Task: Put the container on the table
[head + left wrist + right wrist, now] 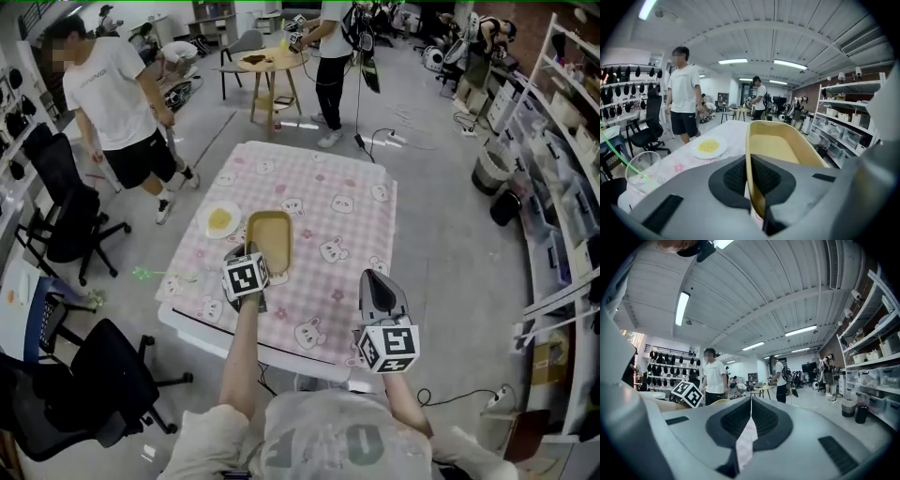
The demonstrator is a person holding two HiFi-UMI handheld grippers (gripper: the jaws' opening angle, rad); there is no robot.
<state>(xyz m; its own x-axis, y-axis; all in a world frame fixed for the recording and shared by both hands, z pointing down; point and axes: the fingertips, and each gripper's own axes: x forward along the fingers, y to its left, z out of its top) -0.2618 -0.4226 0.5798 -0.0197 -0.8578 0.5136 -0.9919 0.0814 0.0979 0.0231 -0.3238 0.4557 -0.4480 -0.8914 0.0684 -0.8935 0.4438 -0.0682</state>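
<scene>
My left tool [746,174] pinches the near rim of the container [780,146], which sticks out ahead over the counter [349,274]. It looks light, stiff and slippery; the rim holds well. My right tool [751,419] is closed, empty.

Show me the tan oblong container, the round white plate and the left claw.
tan oblong container [269,234]: head view, inner floor.
round white plate [202,223]: head view, left rim.
left claw [747,164]: left gripper view, between its pads, clamping the container's wall.
</scene>
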